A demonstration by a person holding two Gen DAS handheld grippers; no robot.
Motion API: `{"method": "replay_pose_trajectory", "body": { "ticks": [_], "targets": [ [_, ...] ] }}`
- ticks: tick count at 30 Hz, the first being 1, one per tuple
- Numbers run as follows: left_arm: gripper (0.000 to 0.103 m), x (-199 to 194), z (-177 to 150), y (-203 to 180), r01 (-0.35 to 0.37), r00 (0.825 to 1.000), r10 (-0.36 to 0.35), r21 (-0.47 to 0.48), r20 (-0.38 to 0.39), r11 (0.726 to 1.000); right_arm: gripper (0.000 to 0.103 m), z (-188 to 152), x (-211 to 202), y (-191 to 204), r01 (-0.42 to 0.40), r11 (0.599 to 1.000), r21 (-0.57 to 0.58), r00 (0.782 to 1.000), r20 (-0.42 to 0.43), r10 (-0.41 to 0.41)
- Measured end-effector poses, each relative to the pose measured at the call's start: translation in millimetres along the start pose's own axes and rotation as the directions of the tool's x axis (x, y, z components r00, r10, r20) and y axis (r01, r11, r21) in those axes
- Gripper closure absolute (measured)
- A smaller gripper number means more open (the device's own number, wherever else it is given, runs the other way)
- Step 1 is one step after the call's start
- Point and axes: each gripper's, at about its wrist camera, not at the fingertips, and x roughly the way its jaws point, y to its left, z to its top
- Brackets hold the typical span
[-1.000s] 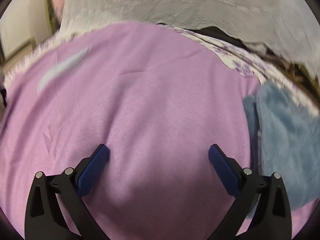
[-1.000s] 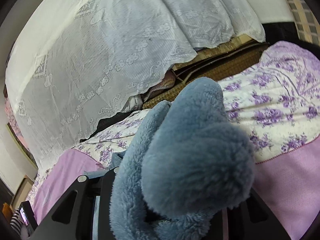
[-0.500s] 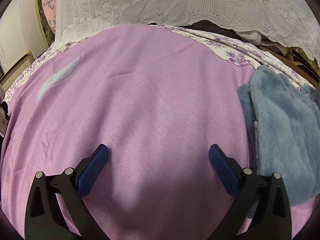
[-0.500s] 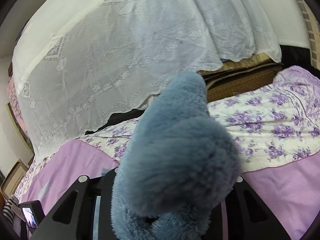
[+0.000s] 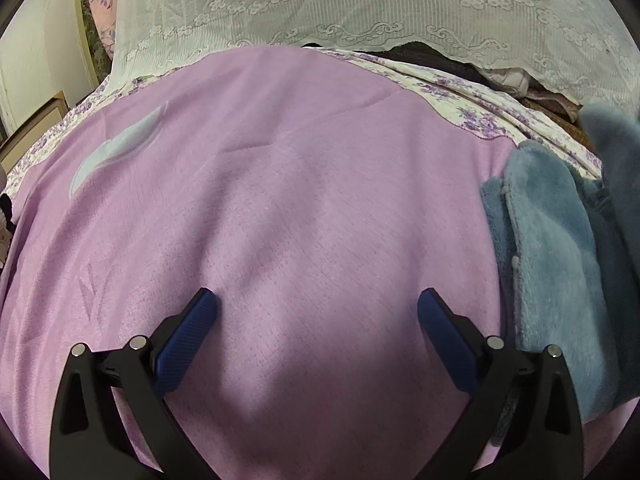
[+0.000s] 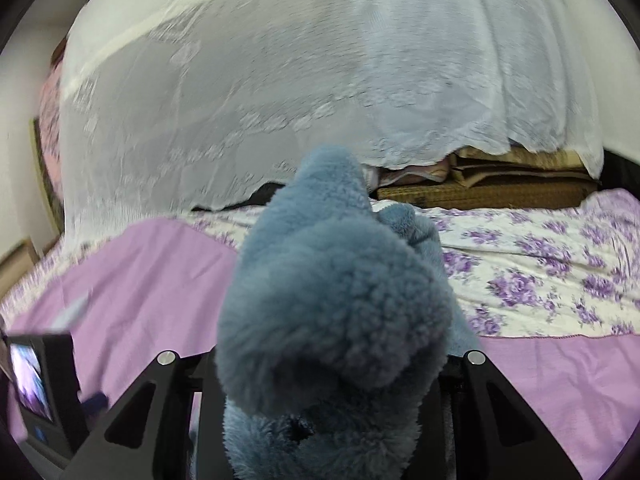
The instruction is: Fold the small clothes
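One blue fleece garment (image 6: 336, 312) between right fingers (image 6: 452, 376).

Black left tool (image 5: 318, 312), blue ribbed pads (image 5: 186, 344), silver screws.

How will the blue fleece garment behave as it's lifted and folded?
Probably floppy: the fleece bunches and droops around the right gripper shut on it. Likely light and grippy, since its plush pile holds in the pinch. The part lying on the purple sheet should drag, not slide.
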Motion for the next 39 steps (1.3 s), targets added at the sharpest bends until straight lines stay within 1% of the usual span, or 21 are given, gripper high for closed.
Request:
{"method": "replay_pose_trajectory", "body": {
  "ticks": [4,7,9,10,12,13,14,16,17,20,24,28,30,31,33,34,35,36,37,38,39],
  "targets": [
    [0.005,1.6,1.5,4.0,0.010,1.000,-0.010,-0.027,-0.003,1.000,0.070,-16.1,12.2,29.5,0.040,0.990,-0.134,0.999,-0.025,-0.043],
    [0.005,2.1,2.0,4.6,0.007,1.000,-0.008,-0.030,-0.003,1.000,0.067,-32.8,27.1,45.8,0.075,0.968,-0.240,0.994,-0.063,-0.093],
    [0.005,3.1,2.8,4.8,0.006,1.000,-0.006,-0.031,-0.005,0.999,0.059,-36.8,32.0,51.8,0.077,0.955,-0.287,0.991,-0.082,-0.104],
    [0.005,3.5,2.9,4.9,0.005,1.000,-0.005,-0.032,-0.006,0.999,0.048,-37.8,31.6,56.7,0.065,0.948,-0.312,0.991,-0.088,-0.098],
    [0.005,5.5,3.7,8.0,-0.011,1.000,0.011,-0.043,-0.011,0.999,0.046,-40.2,30.7,66.0,0.051,0.936,-0.349,0.990,-0.106,-0.094],
    [0.005,7.3,4.8,11.1,-0.002,1.000,0.000,-0.058,-0.021,0.998,0.044,-41.2,29.8,68.2,0.048,0.930,-0.364,0.990,-0.109,-0.094],
    [0.005,7.9,5.5,13.7,0.006,1.000,-0.007,-0.067,-0.021,0.998,0.040,-42.0,28.8,69.6,0.038,0.924,-0.380,0.989,-0.116,-0.088],
    [0.005,7.0,5.8,17.0,0.017,1.000,-0.018,-0.082,-0.018,0.997,0.036,-41.4,26.8,68.5,0.017,0.919,-0.395,0.989,-0.127,-0.073],
    [0.005,7.0,5.6,16.7,0.016,1.000,-0.017,-0.079,-0.017,0.997,0.032,-40.3,23.7,67.3,-0.007,0.919,-0.395,0.990,-0.134,-0.050],
    [0.004,6.7,5.1,13.8,0.005,1.000,-0.006,-0.064,-0.015,0.998,0.029,-34.9,5.8,64.1,-0.082,0.915,-0.395,0.991,-0.128,0.033],
    [0.004,5.8,5.2,16.2,0.021,1.000,-0.022,-0.077,-0.012,0.997,0.025,-28.3,-27.0,62.6,-0.179,0.886,-0.428,0.982,-0.130,0.136],
    [0.004,4.4,4.5,17.8,0.029,1.000,-0.029,-0.082,-0.008,0.996,0.023,-13.0,-57.8,44.6,-0.275,0.880,-0.388,0.961,-0.122,0.246],
    [0.004,1.4,4.7,19.7,0.036,0.999,-0.036,-0.091,0.002,0.995,0.023,-2.1,-70.5,28.7,-0.300,0.890,-0.343,0.954,-0.094,0.285],
    [0.004,-2.6,6.0,22.5,0.042,0.999,-0.041,-0.106,0.013,0.994,0.023,4.2,-75.2,17.8,-0.293,0.904,-0.312,0.956,-0.068,0.286],
    [0.004,-14.0,9.1,30.4,0.069,0.997,-0.063,-0.148,0.043,0.987,0.024,10.4,-77.3,4.2,-0.241,0.928,-0.284,0.970,-0.028,0.243],
    [0.005,-24.8,12.3,36.8,0.107,0.993,-0.096,-0.184,0.069,0.977,0.025,12.7,-76.2,-3.3,-0.198,0.940,-0.277,0.979,-0.010,0.203],
    [0.005,-32.3,14.6,40.6,0.141,0.988,-0.126,-0.205,0.086,0.969,0.028,14.0,-72.4,-11.5,-0.160,0.950,-0.269,0.986,0.001,0.167],
    [0.005,-41.0,17.2,43.9,0.183,0.981,-0.163,-0.223,0.105,0.958,0.034,14.0,-67.7,-18.6,-0.136,0.955,-0.264,0.990,0.003,0.142],
    [0.005,-49.4,19.7,45.5,0.224,0.972,-0.199,-0.235,0.123,0.946,0.036,13.1,-63.5,-23.8,-0.123,0.958,-0.260,0.992,0.000,0.127],
    [0.005,-60.5,23.0,44.0,0.278,0.958,-0.251,-0.235,0.139,0.931,0.040,10.8,-57.7,-31.5,-0.107,0.962,-0.252,0.994,-0.007,0.109],
    [0.005,-65.5,24.8,40.9,0.302,0.951,-0.275,-0.226,0.142,0.926,0.044,8.6,-52.9,-38.0,-0.101,0.965,-0.243,0.995,-0.013,0.101]
  ]
}}
